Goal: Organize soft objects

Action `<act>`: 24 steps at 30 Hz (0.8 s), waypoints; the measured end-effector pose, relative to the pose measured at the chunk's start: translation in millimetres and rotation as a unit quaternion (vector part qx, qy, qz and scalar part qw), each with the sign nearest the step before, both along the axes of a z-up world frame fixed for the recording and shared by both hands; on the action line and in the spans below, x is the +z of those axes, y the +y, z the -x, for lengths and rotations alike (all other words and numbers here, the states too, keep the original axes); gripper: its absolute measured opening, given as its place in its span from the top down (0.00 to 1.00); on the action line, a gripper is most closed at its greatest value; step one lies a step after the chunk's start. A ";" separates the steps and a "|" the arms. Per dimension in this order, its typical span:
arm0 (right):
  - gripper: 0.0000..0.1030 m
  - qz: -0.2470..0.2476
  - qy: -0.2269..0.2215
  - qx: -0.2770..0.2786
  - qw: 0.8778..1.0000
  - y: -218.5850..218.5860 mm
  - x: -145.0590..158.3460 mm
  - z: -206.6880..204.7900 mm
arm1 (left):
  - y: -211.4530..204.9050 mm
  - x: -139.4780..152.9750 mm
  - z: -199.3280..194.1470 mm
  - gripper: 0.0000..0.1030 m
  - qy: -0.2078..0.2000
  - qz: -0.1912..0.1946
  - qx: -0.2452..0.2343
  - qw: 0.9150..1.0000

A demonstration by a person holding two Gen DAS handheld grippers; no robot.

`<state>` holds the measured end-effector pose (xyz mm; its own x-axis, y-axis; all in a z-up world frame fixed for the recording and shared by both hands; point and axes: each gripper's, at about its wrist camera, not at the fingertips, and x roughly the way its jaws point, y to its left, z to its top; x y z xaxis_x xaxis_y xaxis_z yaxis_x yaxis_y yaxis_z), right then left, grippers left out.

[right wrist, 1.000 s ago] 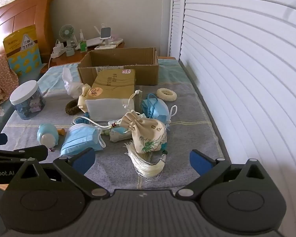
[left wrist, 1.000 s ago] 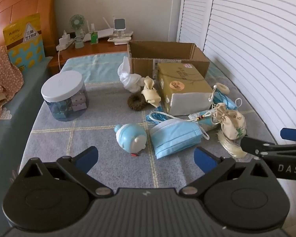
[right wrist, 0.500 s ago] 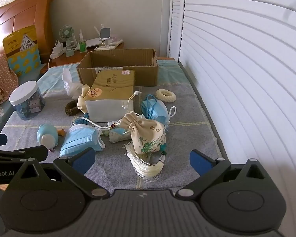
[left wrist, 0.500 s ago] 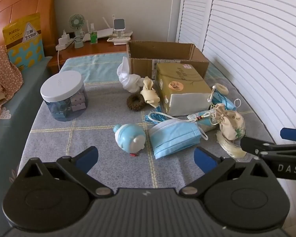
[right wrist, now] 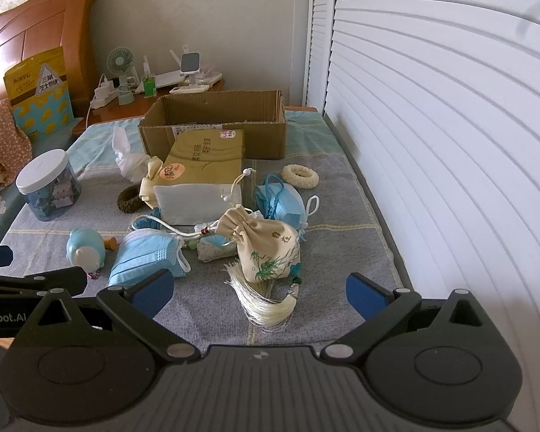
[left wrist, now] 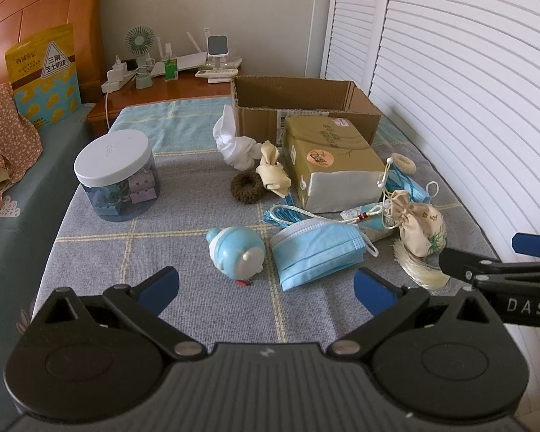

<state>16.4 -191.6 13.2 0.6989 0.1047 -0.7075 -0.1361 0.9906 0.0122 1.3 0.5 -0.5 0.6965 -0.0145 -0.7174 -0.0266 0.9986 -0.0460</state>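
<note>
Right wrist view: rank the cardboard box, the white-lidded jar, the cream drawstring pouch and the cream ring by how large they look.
1. cardboard box
2. cream drawstring pouch and white-lidded jar: they look alike in size, and the pouch lies nearer the camera, so unranked
3. cream ring

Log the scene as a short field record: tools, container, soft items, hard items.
left tool: open, empty, facing the mask stack
right tool: open, empty, facing the pouch
container: cardboard box, open, at the far end of the bedspread
soft items: blue mask stack, cream tasselled pouch, brown scrunchie, white cloth, cream ring
tissue pack: just in front of the box
hard items: lidded jar, blue toy
</note>
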 end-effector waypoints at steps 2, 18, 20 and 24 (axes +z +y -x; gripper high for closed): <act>0.00 0.001 -0.001 -0.001 1.000 0.0 0.4 0.3 | -0.1 0.1 0.0 0.01 0.000 0.000 0.000 1.000; 0.00 0.005 -0.003 -0.002 1.000 1.2 1.0 0.7 | -0.3 1.0 0.2 0.01 0.000 0.001 0.000 1.000; 0.00 0.005 -0.004 -0.002 1.000 1.3 0.9 0.8 | -0.6 1.3 0.1 0.01 0.000 0.000 -0.001 1.000; 0.00 0.005 -0.004 -0.001 1.000 1.4 1.1 0.8 | -2.0 3.4 -0.5 0.01 -0.001 0.000 -0.001 1.000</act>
<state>15.6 -190.2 14.3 0.7054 0.0951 -0.7024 -0.1332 0.9911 0.0003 1.8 -1.6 3.0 0.6978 -0.0153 -0.7161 -0.0244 0.9987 -0.0451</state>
